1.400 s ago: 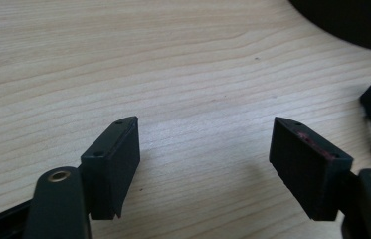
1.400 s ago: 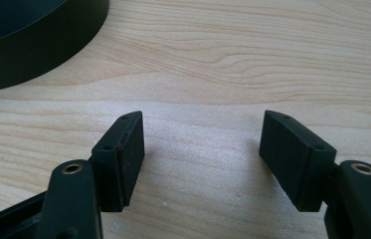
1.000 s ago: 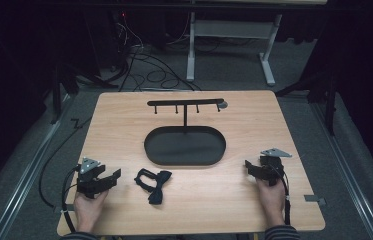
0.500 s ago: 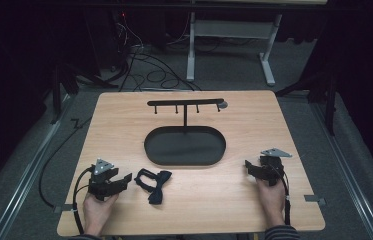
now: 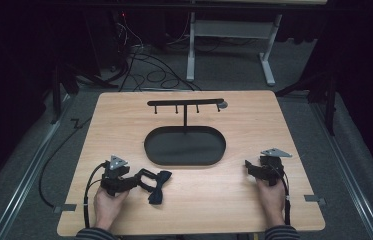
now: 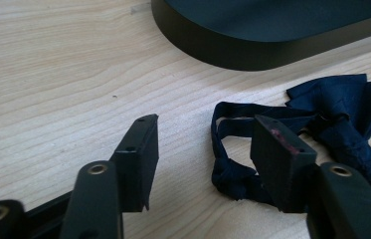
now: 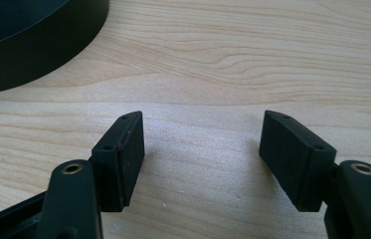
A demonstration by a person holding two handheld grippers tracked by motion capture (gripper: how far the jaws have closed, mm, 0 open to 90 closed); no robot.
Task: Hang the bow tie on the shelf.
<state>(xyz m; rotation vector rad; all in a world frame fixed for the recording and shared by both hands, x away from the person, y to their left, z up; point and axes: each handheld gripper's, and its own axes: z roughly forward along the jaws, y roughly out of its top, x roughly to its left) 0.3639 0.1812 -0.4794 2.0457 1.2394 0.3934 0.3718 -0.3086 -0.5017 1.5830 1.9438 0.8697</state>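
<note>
Dark-blue bow tie (image 6: 342, 119) partly behind one pad of the closing, still-parted left tool (image 6: 208, 144); strap end hidden.

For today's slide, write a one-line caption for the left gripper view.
Left claw, jaws open and just closing, reaches the strap of a dark bow tie on the wooden table.

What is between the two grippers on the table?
Between the left gripper and the right gripper lies a dark bow tie, then bare table, seen in the high view.
</note>
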